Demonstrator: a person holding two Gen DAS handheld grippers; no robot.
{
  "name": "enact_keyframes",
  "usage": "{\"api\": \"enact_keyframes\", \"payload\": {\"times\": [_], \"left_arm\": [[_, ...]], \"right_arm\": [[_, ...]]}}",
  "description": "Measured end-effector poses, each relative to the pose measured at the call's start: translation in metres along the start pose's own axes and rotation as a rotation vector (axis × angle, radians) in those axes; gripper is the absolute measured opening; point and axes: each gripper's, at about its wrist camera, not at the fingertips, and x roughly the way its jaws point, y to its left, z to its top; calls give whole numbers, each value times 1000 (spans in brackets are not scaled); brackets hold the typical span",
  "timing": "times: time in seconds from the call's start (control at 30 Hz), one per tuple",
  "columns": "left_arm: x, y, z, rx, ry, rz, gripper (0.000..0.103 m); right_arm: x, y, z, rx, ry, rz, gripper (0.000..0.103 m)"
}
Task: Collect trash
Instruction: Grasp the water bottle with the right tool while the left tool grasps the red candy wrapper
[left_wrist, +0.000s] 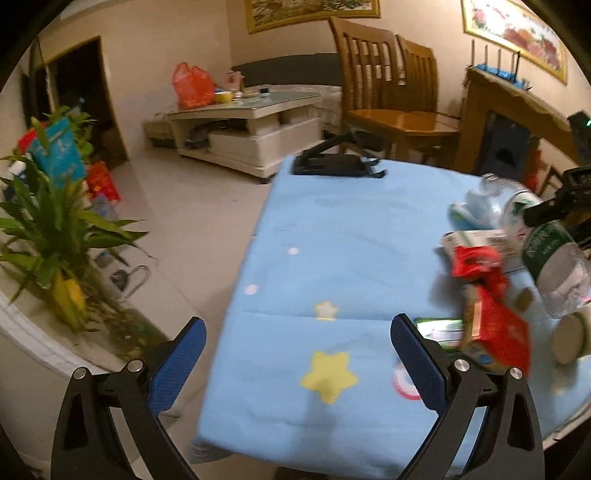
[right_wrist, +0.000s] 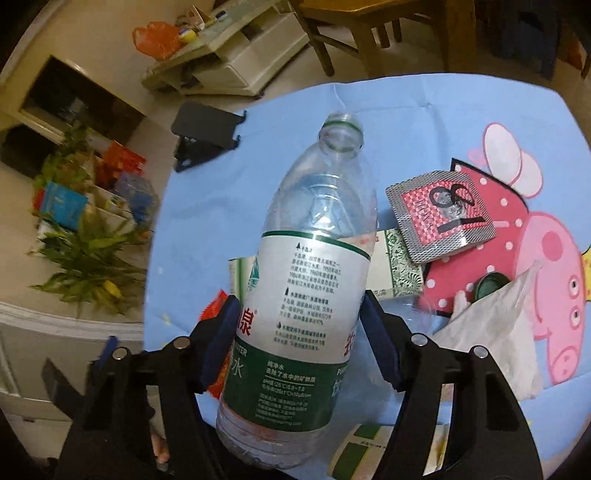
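A potted plant (left_wrist: 55, 236) stands off the left edge of the surface (left_wrist: 332, 229), which wears a blue cloth with stars. The left gripper (left_wrist: 295, 363) hangs over the near left corner, jaws spread wide and empty. Toward the right edge lie a red wrapper (left_wrist: 495, 321), a paper cup (left_wrist: 570, 338) and crumpled tissue (right_wrist: 491, 332). The right gripper (right_wrist: 299, 339) clamps an uncapped plastic bottle (right_wrist: 310, 266) by its labelled middle, pads pressing both sides, neck pointing toward the far edge.
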Motion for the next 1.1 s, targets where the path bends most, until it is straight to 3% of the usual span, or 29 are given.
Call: {"api": "enact_keyframes", "payload": {"times": [0.2,0.43,0.63,0.67,0.7,0.77,0.93,1.0,1.1], "left_arm": [[1,-17,13,17,29,-144,97],[31,-80,38,123,148,-330,97],[54,-124,47,197,207,-357,96],[57,-128,47,205,211,-350,90],[58,-130,45,211,216,-344,75],[61,-130,42,209,239,-356,57],[57,-116,35,180,231,-298,47],[54,-108,39,158,220,-291,37],[49,-94,47,104,201,-280,36]], "right_arm": [[-9,-14,-1,37,1,126,65],[-22,-34,-4,111,12,334,65],[-48,-47,-5,109,-29,385,65],[-52,-49,-6,106,-37,388,65],[-58,-50,-8,103,-48,392,65],[-66,-54,-10,96,-68,395,65],[-81,-65,-17,88,-115,412,65],[-86,-71,-18,89,-129,419,65],[-87,-82,-20,102,-141,430,65]]}}
